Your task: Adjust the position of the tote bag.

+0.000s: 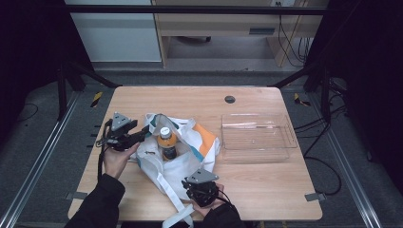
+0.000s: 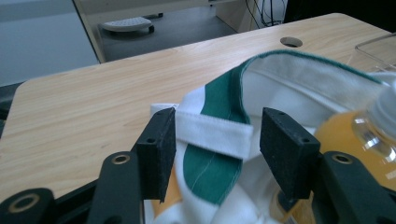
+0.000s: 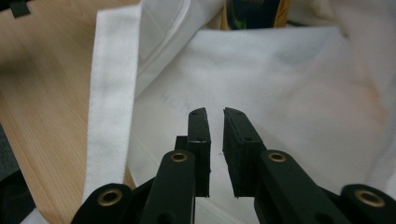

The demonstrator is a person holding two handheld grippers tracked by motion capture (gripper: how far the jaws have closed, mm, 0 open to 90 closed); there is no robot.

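A white tote bag (image 1: 190, 159) with green and orange patches lies on the wooden table (image 1: 266, 190). An orange-drink bottle (image 1: 166, 141) with a white cap stands in its mouth. My left gripper (image 1: 142, 134) is at the bag's left rim. In the left gripper view this gripper (image 2: 217, 135) is open; the green-edged rim (image 2: 219, 93) and a white strap (image 2: 215, 135) lie between the jaws, untouched by the pads, beside the bottle (image 2: 345, 130). My right gripper (image 1: 198, 184) is at the bag's near side. In its own view this gripper (image 3: 215, 116) hovers over white cloth (image 3: 289, 74), jaws slightly apart, holding nothing.
A clear plastic tray (image 1: 256, 137) sits to the right of the bag. A round cable hole (image 1: 230, 99) lies near the table's far edge. A long white strap (image 3: 109, 93) trails off the bag toward the near edge.
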